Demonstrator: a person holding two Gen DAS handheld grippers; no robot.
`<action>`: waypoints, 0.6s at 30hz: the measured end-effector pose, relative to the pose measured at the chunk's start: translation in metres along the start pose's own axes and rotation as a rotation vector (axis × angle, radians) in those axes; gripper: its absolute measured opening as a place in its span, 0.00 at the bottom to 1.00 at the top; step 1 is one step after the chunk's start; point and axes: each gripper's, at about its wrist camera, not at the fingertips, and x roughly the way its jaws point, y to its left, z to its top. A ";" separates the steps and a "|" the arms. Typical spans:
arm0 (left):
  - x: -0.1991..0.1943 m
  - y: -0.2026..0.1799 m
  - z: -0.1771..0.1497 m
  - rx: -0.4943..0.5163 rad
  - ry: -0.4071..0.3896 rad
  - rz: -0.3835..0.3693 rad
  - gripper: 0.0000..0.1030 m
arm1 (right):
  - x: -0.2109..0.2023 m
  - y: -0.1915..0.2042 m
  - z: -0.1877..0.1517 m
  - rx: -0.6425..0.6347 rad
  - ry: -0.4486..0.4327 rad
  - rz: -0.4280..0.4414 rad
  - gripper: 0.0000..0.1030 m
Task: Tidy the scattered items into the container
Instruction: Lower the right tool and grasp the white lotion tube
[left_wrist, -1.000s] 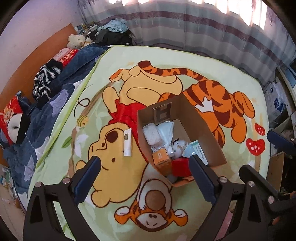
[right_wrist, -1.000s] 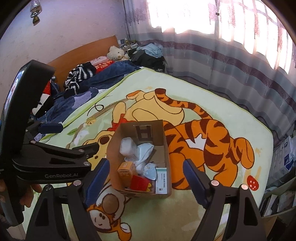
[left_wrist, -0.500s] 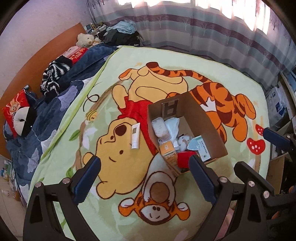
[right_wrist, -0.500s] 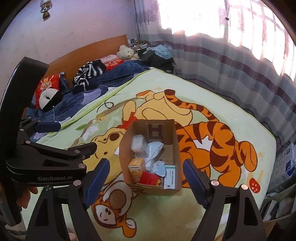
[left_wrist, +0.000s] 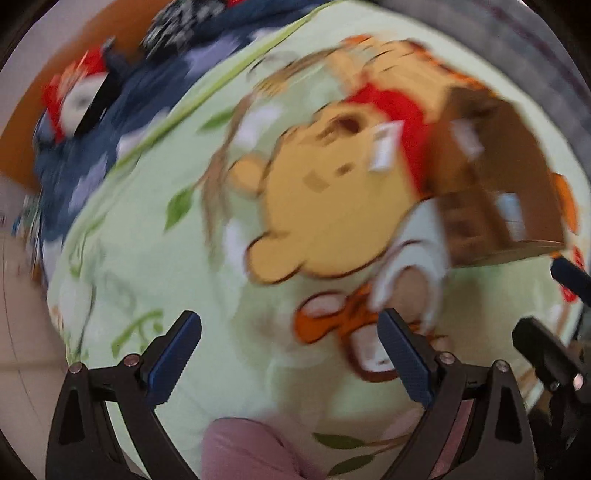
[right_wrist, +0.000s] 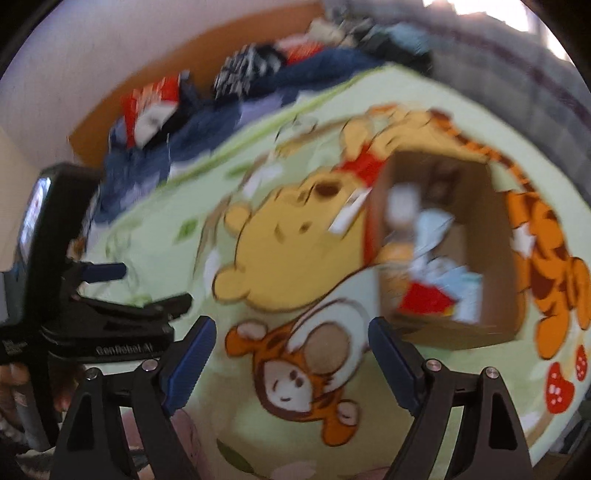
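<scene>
Both views are motion-blurred. A brown cardboard box (right_wrist: 491, 258) stands on the cartoon blanket, holding several small items: a red pack (right_wrist: 424, 299), white and pale blue packets. It also shows in the left wrist view (left_wrist: 517, 177) at the right. A white tube (left_wrist: 384, 147) lies on the blanket just left of the box; it also shows in the right wrist view (right_wrist: 349, 214). My left gripper (left_wrist: 288, 354) is open and empty above the blanket. My right gripper (right_wrist: 288, 354) is open and empty, with the left tool (right_wrist: 110, 317) at its left.
The green Pooh and Tigger blanket (right_wrist: 288, 258) covers the bed. A dark blue quilt, pillows and clothes (right_wrist: 229, 96) lie along the wooden headboard at the far left. Grey curtains (right_wrist: 535, 85) hang behind. A pink fold (left_wrist: 251, 450) lies at the near edge.
Both cameras have swung left and dropped lower toward the blanket, blurring the views. The box now sits at the right of each view. Both grippers stay open.
</scene>
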 end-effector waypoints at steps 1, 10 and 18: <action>0.019 0.010 -0.003 -0.024 0.018 0.023 0.94 | 0.017 0.007 -0.003 -0.014 0.017 -0.018 0.84; 0.168 0.067 0.006 -0.149 0.044 0.093 0.94 | 0.184 0.003 0.024 0.006 0.010 -0.347 0.84; 0.223 0.083 -0.010 -0.175 0.079 0.081 0.95 | 0.243 -0.028 0.083 0.097 -0.041 -0.395 0.84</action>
